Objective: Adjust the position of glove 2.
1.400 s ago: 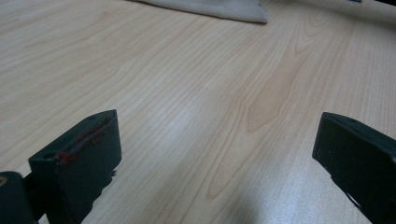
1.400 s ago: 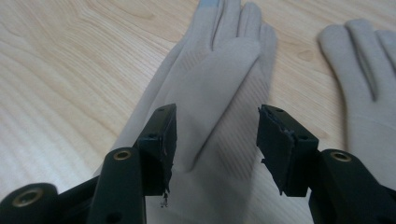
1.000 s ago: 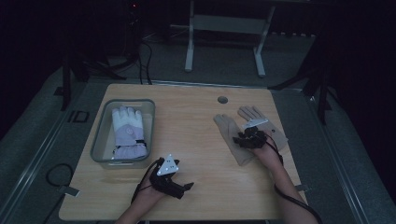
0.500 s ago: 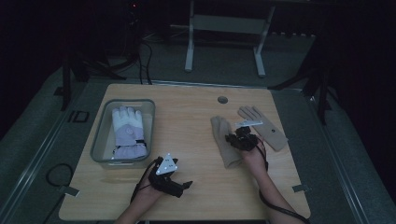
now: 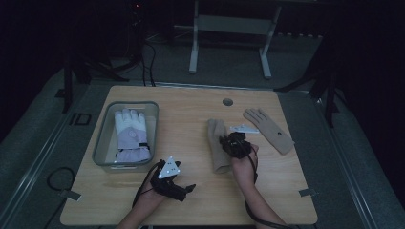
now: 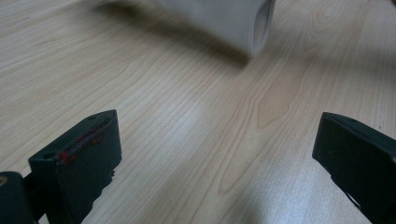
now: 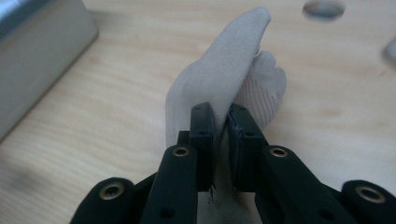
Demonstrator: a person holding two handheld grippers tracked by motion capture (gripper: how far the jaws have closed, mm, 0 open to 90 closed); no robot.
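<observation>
Our right gripper (image 5: pixel 232 142) now nearer the table's middle than before, jaws just clenched on the soft beige glove (image 5: pixel 218 150), pinched fabric lifted mid-table, second flat glove (image 5: pixel 268 130) left behind, left gripper (image 5: pixel 177 186) released over smooth wood.

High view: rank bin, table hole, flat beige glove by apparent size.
1. Bin, largest.
2. Flat beige glove.
3. Table hole, smallest.
The bin lies slightly nearer the camera, but the gaps are too clear to change the order.
</observation>
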